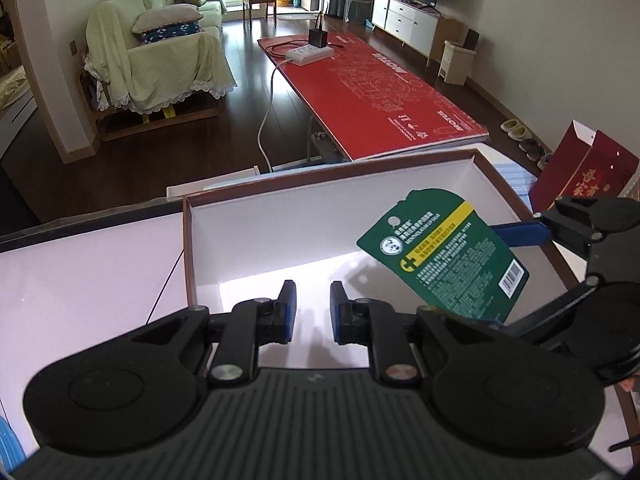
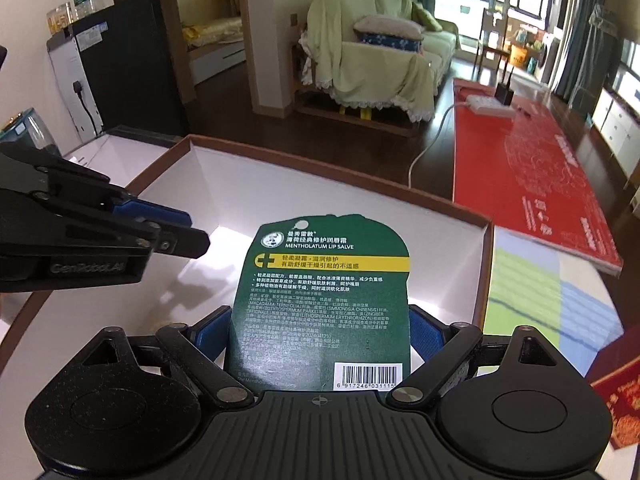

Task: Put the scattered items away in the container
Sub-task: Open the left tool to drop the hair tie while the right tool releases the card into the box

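Over the white-lined box [image 2: 486, 236], the right gripper's [image 2: 320, 332] jaws clamp a green lip-salve card [image 2: 324, 292]; the left gripper's [image 1: 313, 312] jaws hang part-open, empty.

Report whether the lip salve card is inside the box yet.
Not yet: the lip salve card is gripped by the right gripper, held above the box.
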`<state>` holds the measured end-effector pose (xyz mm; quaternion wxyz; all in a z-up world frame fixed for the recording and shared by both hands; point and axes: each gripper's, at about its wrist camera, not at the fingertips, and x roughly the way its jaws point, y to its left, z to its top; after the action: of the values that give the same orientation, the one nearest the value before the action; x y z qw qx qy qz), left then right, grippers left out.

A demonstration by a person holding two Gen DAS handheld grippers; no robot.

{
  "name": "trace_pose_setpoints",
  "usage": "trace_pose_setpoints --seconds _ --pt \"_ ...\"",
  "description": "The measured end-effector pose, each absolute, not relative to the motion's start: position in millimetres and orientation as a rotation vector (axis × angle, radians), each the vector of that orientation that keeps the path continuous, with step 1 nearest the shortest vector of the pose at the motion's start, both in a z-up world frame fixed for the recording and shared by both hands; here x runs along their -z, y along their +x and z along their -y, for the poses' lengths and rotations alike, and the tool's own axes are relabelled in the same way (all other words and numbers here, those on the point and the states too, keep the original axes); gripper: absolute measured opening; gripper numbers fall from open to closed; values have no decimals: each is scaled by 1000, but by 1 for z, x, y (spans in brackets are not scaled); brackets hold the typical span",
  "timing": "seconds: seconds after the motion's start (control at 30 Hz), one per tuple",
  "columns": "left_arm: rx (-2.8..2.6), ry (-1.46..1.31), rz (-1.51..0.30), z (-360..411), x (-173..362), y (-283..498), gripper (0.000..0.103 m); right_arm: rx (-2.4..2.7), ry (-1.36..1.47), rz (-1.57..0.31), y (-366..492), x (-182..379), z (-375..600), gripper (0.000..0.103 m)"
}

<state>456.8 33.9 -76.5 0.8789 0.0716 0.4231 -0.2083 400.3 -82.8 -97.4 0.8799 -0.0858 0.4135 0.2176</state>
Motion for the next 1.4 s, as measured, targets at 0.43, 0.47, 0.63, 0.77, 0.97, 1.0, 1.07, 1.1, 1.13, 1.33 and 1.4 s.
trace_pose_setpoints --seconds 0.43,0.47,0.63,0.77,0.97,1.0,1.07,1.1,1.13,1.33,1.4 --pt "402 148 -859 -46 61 445 18 -502 -179 -848 390 95 88 103" --pt "402 149 -862 -45 61 443 19 -502 -171 -860 388 94 89 103" --pt "403 164 -869 -41 60 433 23 -497 -113 -909 375 88 94 103" --pt "403 178 -864 -38 55 423 31 -487 -95 -918 365 81 93 103" --pt "387 202 -845 -40 43 403 38 -456 -64 -924 349 78 99 103" --pt "385 205 -843 -40 41 399 39 -451 -60 -923 346 76 100 103" --pt "381 210 -838 -40 37 390 42 -444 -50 -916 340 72 102 103" --pt "379 212 -835 -41 35 386 42 -440 -44 -913 338 70 103 103" --pt "377 212 -833 -41 34 381 43 -434 -38 -911 336 68 104 103" --pt "361 199 -824 -43 22 360 45 -413 -21 -897 317 57 108 103" --pt "356 196 -818 -44 17 352 46 -411 -17 -888 310 53 109 103"
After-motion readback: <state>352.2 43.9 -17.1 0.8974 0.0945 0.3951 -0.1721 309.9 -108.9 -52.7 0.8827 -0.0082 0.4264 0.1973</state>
